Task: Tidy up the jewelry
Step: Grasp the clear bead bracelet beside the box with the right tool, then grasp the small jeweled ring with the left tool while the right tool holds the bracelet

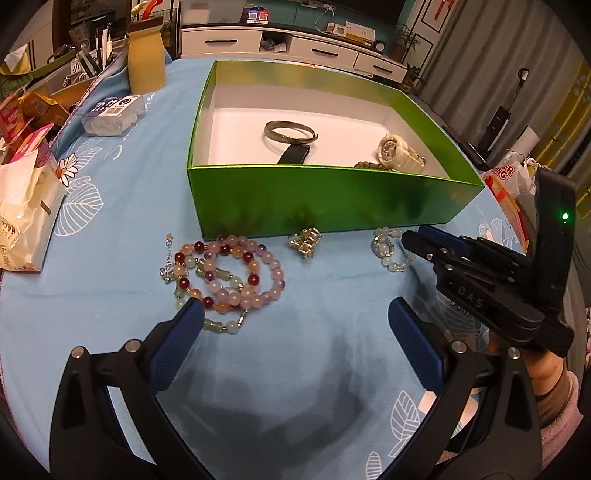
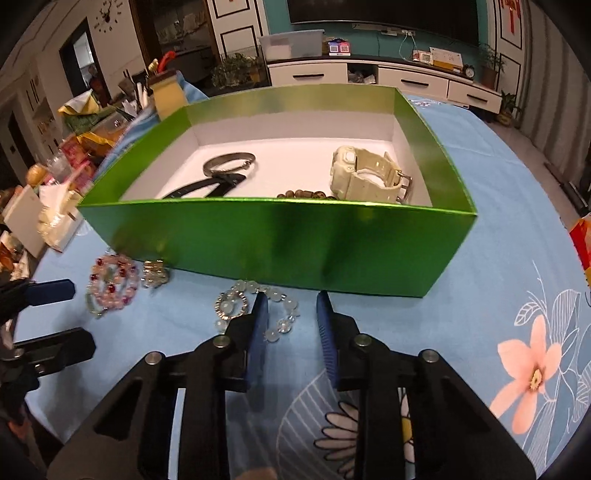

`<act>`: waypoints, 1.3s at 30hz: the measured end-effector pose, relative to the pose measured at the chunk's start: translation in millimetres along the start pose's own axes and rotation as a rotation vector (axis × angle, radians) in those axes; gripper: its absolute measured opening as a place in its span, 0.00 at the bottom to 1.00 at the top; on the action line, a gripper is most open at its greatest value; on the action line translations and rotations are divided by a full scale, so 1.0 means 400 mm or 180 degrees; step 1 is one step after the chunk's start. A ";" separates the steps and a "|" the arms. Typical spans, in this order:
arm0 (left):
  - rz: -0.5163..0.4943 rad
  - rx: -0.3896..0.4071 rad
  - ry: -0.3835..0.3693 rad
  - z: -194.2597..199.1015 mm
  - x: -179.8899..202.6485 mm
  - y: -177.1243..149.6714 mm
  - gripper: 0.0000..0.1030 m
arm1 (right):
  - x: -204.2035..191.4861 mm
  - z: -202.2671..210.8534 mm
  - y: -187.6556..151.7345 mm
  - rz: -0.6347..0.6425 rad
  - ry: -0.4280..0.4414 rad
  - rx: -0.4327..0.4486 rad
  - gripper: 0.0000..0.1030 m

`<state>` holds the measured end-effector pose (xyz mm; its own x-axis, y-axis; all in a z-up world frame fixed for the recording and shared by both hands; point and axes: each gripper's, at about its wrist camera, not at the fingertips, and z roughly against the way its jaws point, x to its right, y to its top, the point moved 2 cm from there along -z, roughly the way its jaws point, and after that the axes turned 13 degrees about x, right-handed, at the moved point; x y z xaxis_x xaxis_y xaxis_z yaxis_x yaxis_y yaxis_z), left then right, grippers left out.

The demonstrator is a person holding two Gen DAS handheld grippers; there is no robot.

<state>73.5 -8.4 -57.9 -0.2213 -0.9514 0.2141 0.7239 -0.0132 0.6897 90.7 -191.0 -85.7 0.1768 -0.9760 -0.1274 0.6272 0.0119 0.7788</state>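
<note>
Your left gripper [image 1: 295, 314] hangs wide open near the pink bead bracelets [image 1: 225, 275]; your right gripper [image 2: 291, 306], released, nothing between its fingers, sits beside the pale bracelet [image 2: 255, 308]; green box [image 2: 277, 240] beyond.

Along the far wall runs a low white cabinet [image 2: 384, 79] with dark drawer handles, set against teal paint, and a large dark screen [image 2: 380, 14] hangs above it. A small clock [image 2: 469, 72] and potted plants [image 2: 491, 64] sit at its right end. Grey curtains [image 1: 491, 48] hang on the right. A wall clock [image 2: 105, 18] is mounted high on the left beside a dark doorway [image 2: 79, 62]. The tabletop [image 2: 498, 206] wears a pale blue cloth printed with flowers and leaves.
</note>
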 end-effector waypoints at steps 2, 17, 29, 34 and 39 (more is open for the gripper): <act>0.0002 -0.0001 -0.0002 -0.001 -0.001 0.002 0.98 | -0.003 -0.008 -0.004 0.0074 -0.0083 0.0019 0.21; -0.0066 0.0017 -0.0025 0.006 0.025 0.010 0.98 | -0.021 0.072 0.036 0.0128 0.0132 0.0366 0.07; -0.0234 -0.0021 -0.0146 -0.042 0.102 0.029 0.98 | 0.103 0.223 0.106 -0.0331 0.0333 0.0802 0.07; -0.0452 -0.0031 -0.0207 -0.091 0.175 0.035 0.93 | 0.150 0.202 0.059 -0.0516 0.0296 0.0640 0.07; -0.0632 -0.0050 -0.0172 -0.148 0.220 0.034 0.75 | 0.158 0.194 0.043 -0.0568 0.0328 0.0587 0.07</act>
<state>102.6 -110.4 -70.5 -0.3951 -0.9117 0.1122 0.6727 -0.2040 0.7112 53.8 -269.4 -32.6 0.1580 -0.9316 -0.3273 0.5084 -0.2074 0.8358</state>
